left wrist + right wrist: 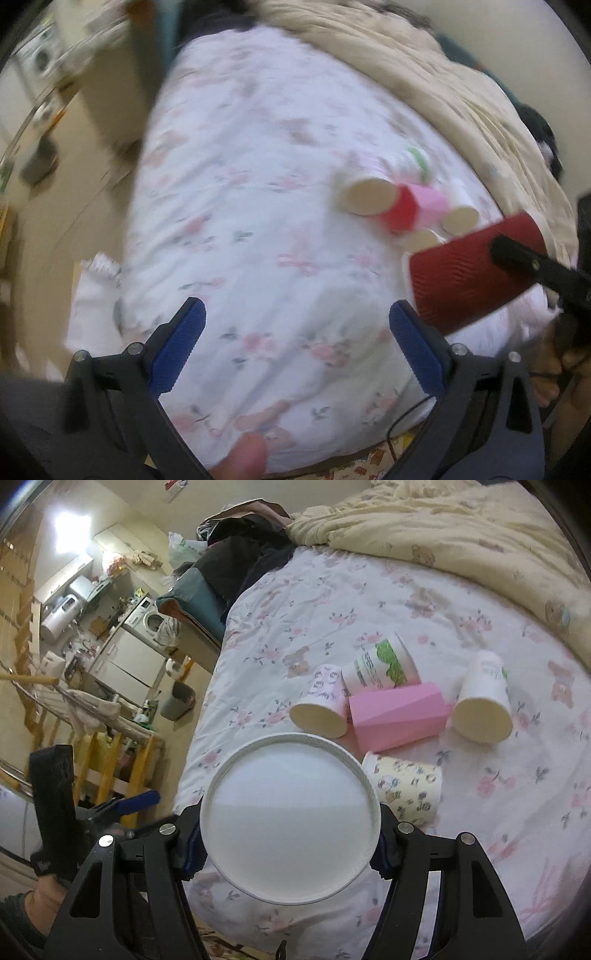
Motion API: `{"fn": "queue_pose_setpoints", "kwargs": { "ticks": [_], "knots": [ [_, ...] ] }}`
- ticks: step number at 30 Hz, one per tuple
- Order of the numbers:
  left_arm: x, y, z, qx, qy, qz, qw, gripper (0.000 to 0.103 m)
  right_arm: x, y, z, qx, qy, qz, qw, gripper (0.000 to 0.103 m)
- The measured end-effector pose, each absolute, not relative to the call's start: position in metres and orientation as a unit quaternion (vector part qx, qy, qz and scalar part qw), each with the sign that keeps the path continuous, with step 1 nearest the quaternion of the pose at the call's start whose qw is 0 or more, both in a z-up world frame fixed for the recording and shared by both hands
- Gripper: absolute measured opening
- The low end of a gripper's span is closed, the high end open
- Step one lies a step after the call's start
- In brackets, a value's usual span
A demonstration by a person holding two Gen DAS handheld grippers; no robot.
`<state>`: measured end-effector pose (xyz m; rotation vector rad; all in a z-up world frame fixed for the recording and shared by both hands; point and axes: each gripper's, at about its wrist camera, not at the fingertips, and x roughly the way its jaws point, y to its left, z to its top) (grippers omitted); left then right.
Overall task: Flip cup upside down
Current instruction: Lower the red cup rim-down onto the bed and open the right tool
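Observation:
My right gripper (290,843) is shut on a red ribbed paper cup (476,273), held on its side above the bed; in the right wrist view I see its white round end (290,819) facing the camera. In the left wrist view the right gripper's black finger (517,258) presses the cup's side. My left gripper (295,332) is open and empty, its blue pads (181,343) spread above the floral bedsheet (258,184), left of the held cup.
Several paper cups and a pink faceted cup (399,712) lie on their sides on the sheet (480,812). A cream blanket (461,535) is bunched at the bed's far side. Dark clothes (240,554) and kitchen furniture stand to the left.

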<state>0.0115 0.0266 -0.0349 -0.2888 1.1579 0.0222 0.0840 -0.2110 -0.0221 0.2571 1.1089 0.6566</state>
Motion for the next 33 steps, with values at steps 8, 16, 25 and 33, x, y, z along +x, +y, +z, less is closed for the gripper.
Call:
{"fn": "queue_pose_setpoints", "kwargs": {
  "ticks": [8,16,25,33],
  "knots": [
    [-0.001,0.063,-0.035,-0.143,0.535,0.068,0.830,0.099,0.096,-0.149,-0.033,-0.013,0.509,0.291,0.810,0.070],
    [-0.003,0.064,-0.036,-0.142,0.543,0.063,0.825,0.099,0.106,-0.089,-0.065,-0.138,0.490,0.256,0.822,0.070],
    [-0.003,0.059,-0.036,-0.143,0.543,0.055,0.826,0.099,0.108,-0.085,-0.082,-0.131,0.510,0.249,0.812,0.073],
    [-0.001,0.050,-0.034,-0.134,0.541,0.044,0.829,0.103,0.105,-0.100,-0.061,-0.073,0.498,0.236,0.831,0.103]
  ]
}}
